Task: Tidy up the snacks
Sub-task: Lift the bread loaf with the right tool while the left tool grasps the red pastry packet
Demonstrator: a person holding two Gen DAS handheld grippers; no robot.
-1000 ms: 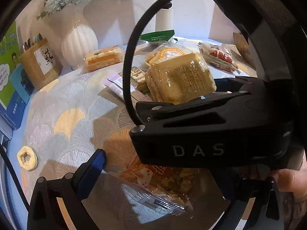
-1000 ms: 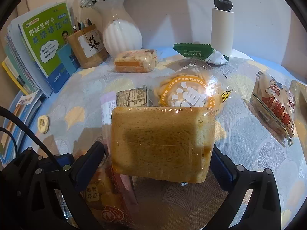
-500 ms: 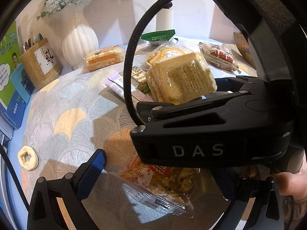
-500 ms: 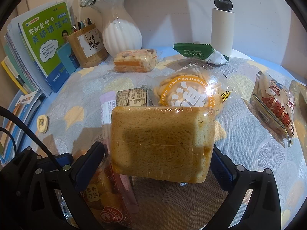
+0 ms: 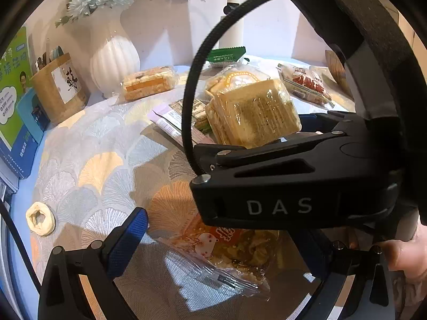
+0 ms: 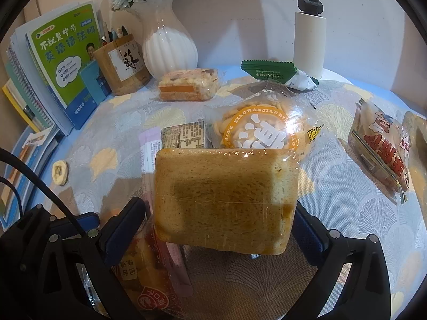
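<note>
- Looking along the right hand-held gripper point(image 6: 221, 213), we see its blue pads pressed to both ends of a wrapped bread slab point(image 6: 225, 202), which it holds lifted above the table point(image 6: 347, 213).
- From the left wrist view we see what that view hides: the right tool's black body sits across the frame, with the bread slab point(image 5: 253, 114) sticking out beyond it and a person's hand point(image 5: 408, 256) at the lower right edge.
- We see one blue pad of the left hand-held gripper point(image 5: 226, 242) well apart from the far side; the other finger is mostly hidden, so the jaws look wide with nothing clamped, and an orange snack bag point(image 5: 213, 250) lies on the table between them.
- Only the right view shows the orange snack bag point(image 6: 149, 274) partly under a pink wrapper point(image 6: 152, 144).
- Further back, we see a round cracker bag point(image 6: 264, 130), a red snack packet point(image 6: 381, 154), a layered cake pack point(image 6: 189, 84) and a green packet point(image 6: 277, 74).
- Farthest, we see a white vase point(image 6: 169, 50), a wooden pen holder point(image 6: 120, 64) and books point(image 6: 64, 61), full only in the right view.
</note>
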